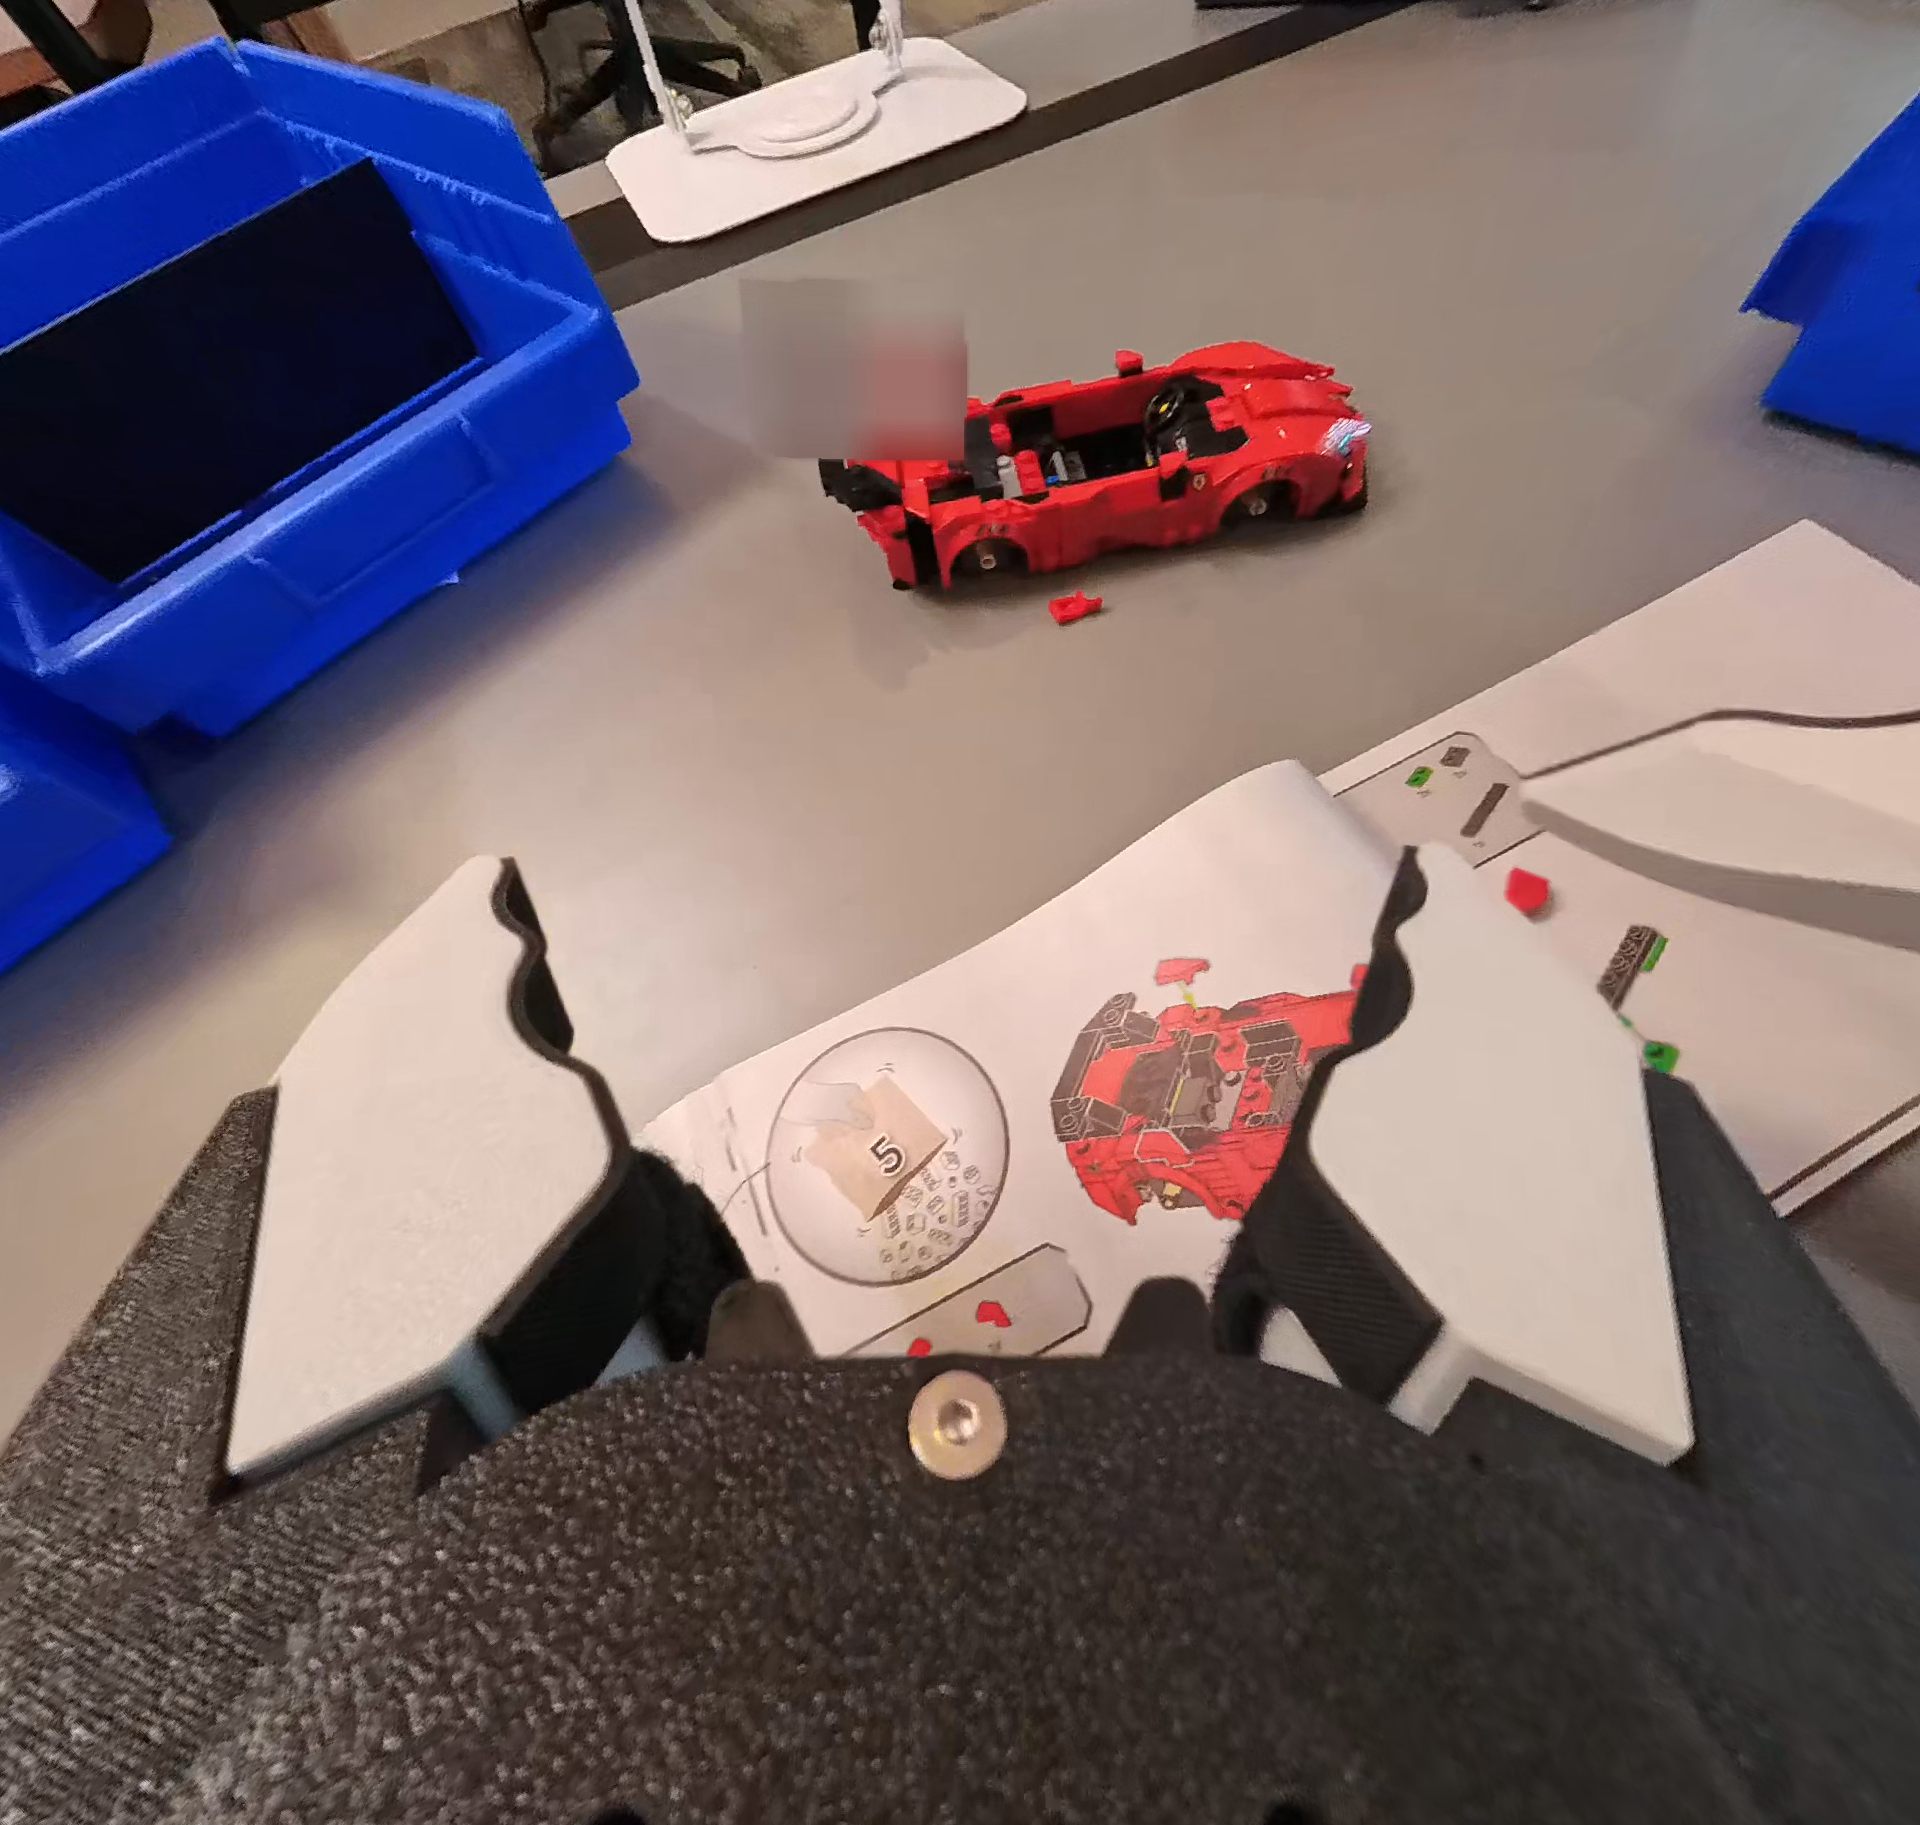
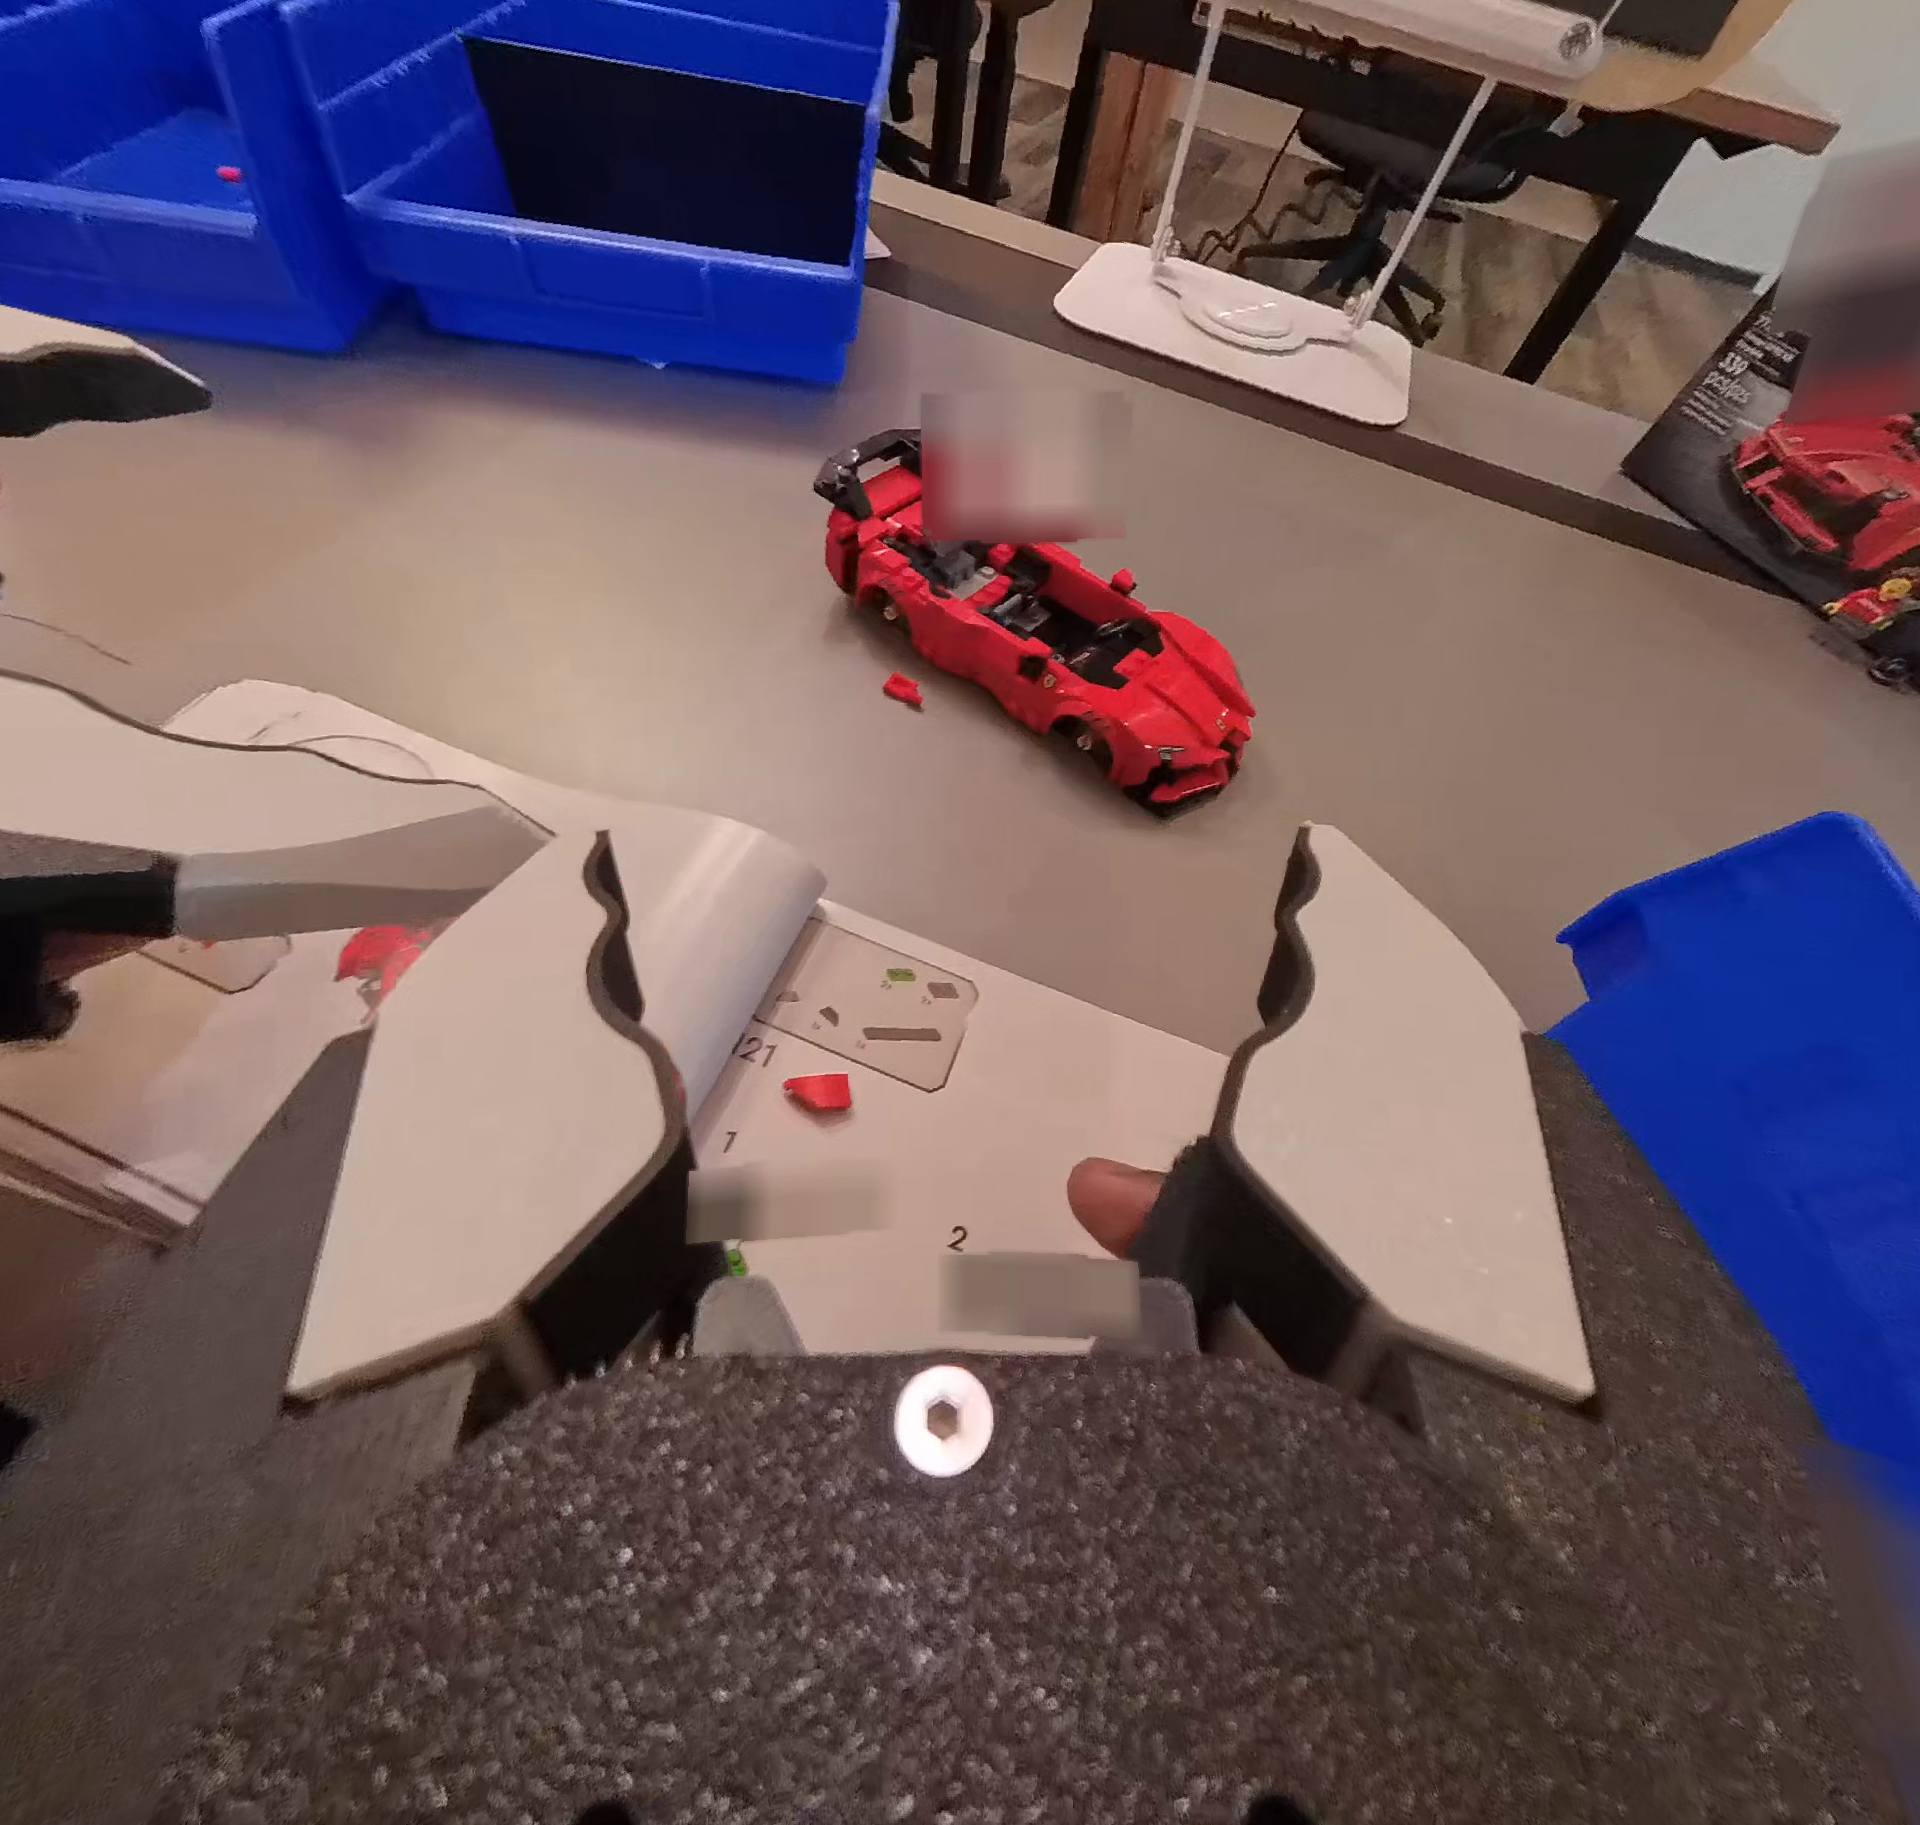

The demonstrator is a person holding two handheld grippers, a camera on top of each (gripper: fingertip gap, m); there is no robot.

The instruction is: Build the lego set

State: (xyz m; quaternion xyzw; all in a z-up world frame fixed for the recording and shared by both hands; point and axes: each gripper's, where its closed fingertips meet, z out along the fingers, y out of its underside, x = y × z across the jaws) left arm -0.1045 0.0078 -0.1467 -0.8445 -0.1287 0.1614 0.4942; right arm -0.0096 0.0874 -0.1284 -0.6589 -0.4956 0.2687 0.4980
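Beneath my left claw [image 1: 956, 902] lies the open instruction booklet [image 1: 935, 1079], its fingers spread wide apart with nothing between them and one page curling up just ahead of the tips. My right claw [image 2: 951, 876] is likewise spread wide and holds nothing; it hangs over the booklet's right-hand page [image 2: 1018, 1131], where a small red wedge piece [image 2: 819, 1090] rests on the paper, and a fingertip [image 2: 1107, 1204] of the person holding the rig shows by the inner side of the right finger. On the grey surface [image 1: 727, 736], well beyond the booklet, sits the partly built red Lego car [image 1: 1101, 466], cockpit open and no tyres on its axles that I can see. A loose red piece [image 1: 1073, 607] lies just beside the car, on the side facing me. Blue storage bins [image 1: 260, 373] stand to the left, another blue bin [image 2: 1766, 1100] sits close at my right, and a white stand [image 1: 821, 134] and the set's box [image 2: 1808, 497] rest near the far edge.
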